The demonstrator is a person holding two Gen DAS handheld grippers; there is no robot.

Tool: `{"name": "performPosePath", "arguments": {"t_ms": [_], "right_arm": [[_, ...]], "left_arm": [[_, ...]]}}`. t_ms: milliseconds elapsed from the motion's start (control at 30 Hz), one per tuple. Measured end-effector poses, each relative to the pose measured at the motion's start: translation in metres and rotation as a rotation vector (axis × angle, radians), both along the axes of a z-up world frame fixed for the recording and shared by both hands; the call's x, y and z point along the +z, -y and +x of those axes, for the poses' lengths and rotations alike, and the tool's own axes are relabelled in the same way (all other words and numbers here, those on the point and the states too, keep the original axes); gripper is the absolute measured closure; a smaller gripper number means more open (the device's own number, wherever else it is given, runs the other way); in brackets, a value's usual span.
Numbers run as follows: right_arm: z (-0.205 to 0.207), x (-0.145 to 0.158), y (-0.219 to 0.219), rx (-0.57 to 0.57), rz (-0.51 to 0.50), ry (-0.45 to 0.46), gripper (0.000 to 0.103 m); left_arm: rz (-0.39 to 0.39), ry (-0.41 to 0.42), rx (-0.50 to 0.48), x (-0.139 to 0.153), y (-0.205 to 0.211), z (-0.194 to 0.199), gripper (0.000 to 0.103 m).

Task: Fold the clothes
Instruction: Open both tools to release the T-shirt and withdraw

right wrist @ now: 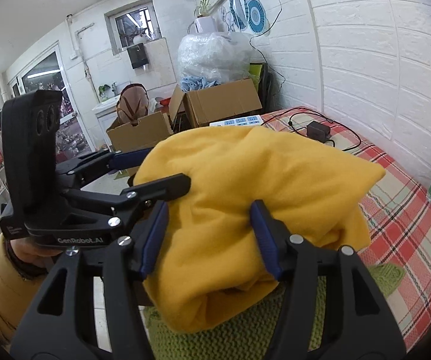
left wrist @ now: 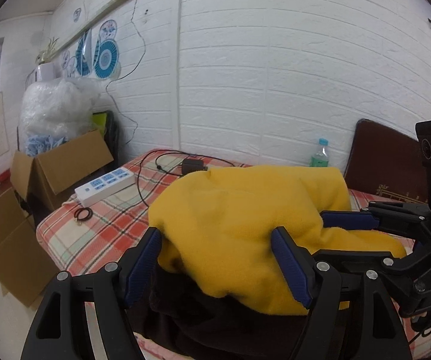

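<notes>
White brick-pattern wall (left wrist: 275,75) fills the background of both views, with a bed under a red plaid sheet (left wrist: 110,225) in front of it. At the left of the left wrist view, open cardboard boxes (left wrist: 62,165) stand beside the bed; the one nearest the wall holds a big clear plastic bag (left wrist: 53,108) of white stuffing with blue cloth at its base. On the sheet lie a white power strip (left wrist: 104,186), a black adapter (left wrist: 192,165) with its cord, and a water bottle (left wrist: 320,153) by the wall.

A yellow garment (left wrist: 245,216), bunched thick, sits at the centre of both views, lifted over the bed's near edge. Below it lie a dark cloth (left wrist: 200,324) in the left view and a green knit (right wrist: 230,330) in the right.

Left claw (left wrist: 218,258) points slightly downward, fingers wide, with the yellow bundle between them; its blue pads lie against the fabric on both sides. Right claw (right wrist: 209,237) is angled likewise, its pads pressed into the bundle. A hand (right wrist: 32,255) in a yellow sleeve grips the left claw's handle at the lower left of the right view.
</notes>
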State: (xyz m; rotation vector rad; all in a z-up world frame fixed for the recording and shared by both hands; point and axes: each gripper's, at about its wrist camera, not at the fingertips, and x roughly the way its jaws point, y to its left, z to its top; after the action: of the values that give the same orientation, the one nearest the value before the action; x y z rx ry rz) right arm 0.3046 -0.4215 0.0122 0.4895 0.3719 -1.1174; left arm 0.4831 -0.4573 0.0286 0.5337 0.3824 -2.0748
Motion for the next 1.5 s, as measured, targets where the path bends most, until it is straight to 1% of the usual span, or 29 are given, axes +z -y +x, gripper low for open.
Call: {"name": "performPosePath", "arguments": {"t_ms": [67,133,167,300,400,433,567,600,667,767,800,833,933,967,1000,1133,1233,1333,1500], "right_arm": [[0.004,-0.001,-0.001,0.003,-0.007,-0.031,0.043],[0.005,0.001,-0.007,0.013,-0.021,-0.050,0.040],[0.003,0.004,-0.013,0.024,-0.028,-0.045,0.038],[-0.007,0.008,-0.033,0.027,-0.046,-0.037,0.037],[-0.016,0.011,-0.043,0.016,-0.056,-0.009,0.037],[-0.020,0.012,-0.046,0.009,-0.059,-0.005,0.037],[-0.028,0.014,-0.056,-0.008,-0.060,0.010,0.037],[-0.029,0.015,-0.058,-0.011,-0.061,0.011,0.037],[-0.032,0.016,-0.062,-0.017,-0.065,0.014,0.037],[-0.035,0.017,-0.070,-0.019,-0.069,0.023,0.037],[-0.036,0.018,-0.072,-0.020,-0.070,0.025,0.037],[-0.037,0.018,-0.075,-0.020,-0.070,0.030,0.037],[-0.038,0.019,-0.082,-0.018,-0.070,0.039,0.036],[-0.038,0.018,-0.084,-0.022,-0.070,0.041,0.033],[-0.039,0.018,-0.086,-0.026,-0.068,0.043,0.033],[-0.042,0.017,-0.091,-0.030,-0.069,0.050,0.033],[-0.043,0.017,-0.094,-0.031,-0.069,0.052,0.032],[-0.044,0.017,-0.097,-0.029,-0.068,0.056,0.032],[-0.046,0.018,-0.101,-0.024,-0.072,0.061,0.031]], "left_arm": [[0.040,-0.037,0.007,-0.010,0.005,0.006,0.023],[0.045,-0.072,-0.006,-0.011,0.001,0.009,0.022],[0.036,-0.082,-0.008,-0.010,-0.004,0.009,0.022],[-0.012,-0.100,0.001,0.004,-0.021,0.007,0.023],[-0.049,-0.119,0.002,0.015,-0.035,0.006,0.023],[-0.059,-0.127,0.001,0.017,-0.039,0.006,0.020],[-0.096,-0.153,-0.013,0.027,-0.056,0.006,0.018],[-0.097,-0.158,-0.025,0.028,-0.060,0.006,0.015],[-0.097,-0.167,-0.038,0.029,-0.067,0.003,0.013],[-0.086,-0.160,-0.048,0.028,-0.075,-0.004,0.007],[-0.086,-0.151,-0.050,0.028,-0.078,-0.007,0.001],[-0.092,-0.141,-0.055,0.027,-0.083,-0.010,0.000],[-0.100,-0.108,-0.069,0.025,-0.095,-0.021,0.000],[-0.104,-0.101,-0.065,0.025,-0.098,-0.022,0.000],[-0.110,-0.095,-0.060,0.025,-0.101,-0.023,0.000],[-0.073,-0.108,-0.048,0.023,-0.103,-0.023,0.000],[-0.075,-0.097,-0.016,0.022,-0.107,-0.022,0.000],[-0.059,-0.108,-0.012,0.021,-0.110,-0.021,0.000],[-0.050,-0.102,0.011,0.024,-0.116,-0.022,0.000]]}}
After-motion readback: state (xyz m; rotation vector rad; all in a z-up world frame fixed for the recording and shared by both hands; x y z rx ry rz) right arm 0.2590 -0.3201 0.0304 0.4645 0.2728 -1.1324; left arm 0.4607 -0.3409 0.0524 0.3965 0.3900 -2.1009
